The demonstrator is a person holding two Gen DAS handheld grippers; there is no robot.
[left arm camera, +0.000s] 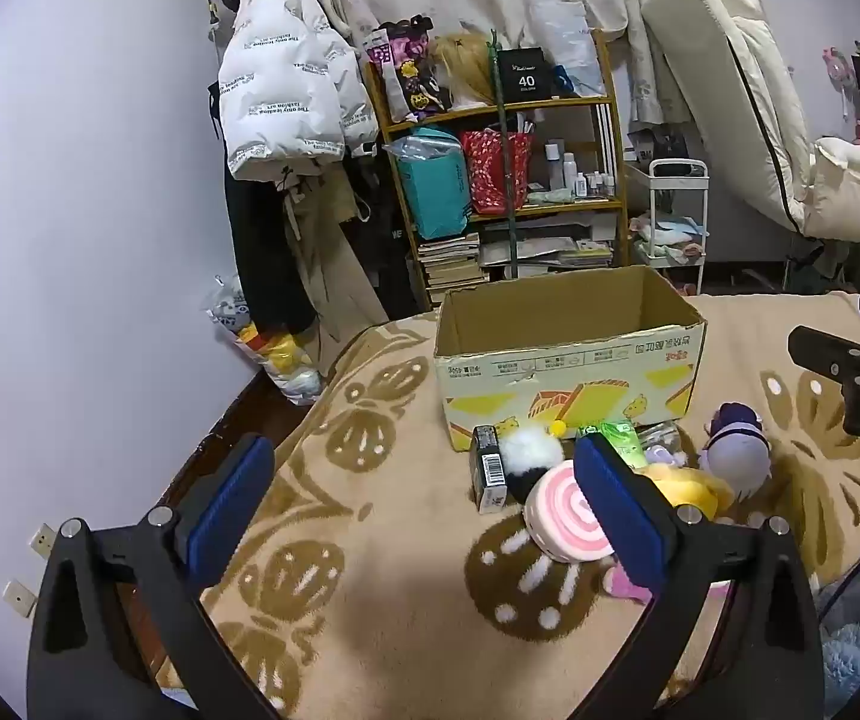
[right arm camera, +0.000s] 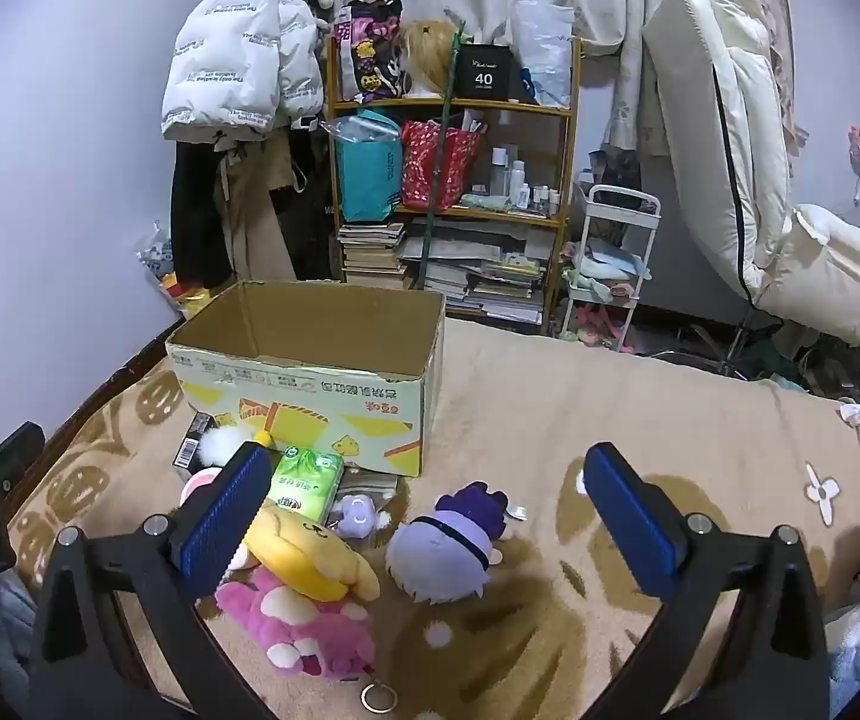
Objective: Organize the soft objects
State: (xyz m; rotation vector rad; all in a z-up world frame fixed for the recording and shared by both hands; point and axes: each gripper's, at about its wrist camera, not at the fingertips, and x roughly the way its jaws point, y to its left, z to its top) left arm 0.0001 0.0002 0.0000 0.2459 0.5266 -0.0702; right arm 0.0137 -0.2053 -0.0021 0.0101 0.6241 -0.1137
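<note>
- the soft toys all lie on the beige patterned bed blanket (right arm camera: 610,396) in front of the box: a round purple-haired plush doll (right arm camera: 439,558), a yellow plush dog (right arm camera: 309,552) on top of a pink-and-white plush bear (right arm camera: 303,624), and a pink swirl roll cushion (left arm camera: 562,513).
- a green tissue pack (right arm camera: 306,483) and a small black carton (left arm camera: 490,468) lie among them.
- the open cardboard box (right arm camera: 309,372) shows nothing inside as far as its visible walls go, so sorting looks barely started.
- left gripper (left arm camera: 423,501) and right gripper (right arm camera: 426,519) both hover with jaws wide apart, holding nothing.
</note>
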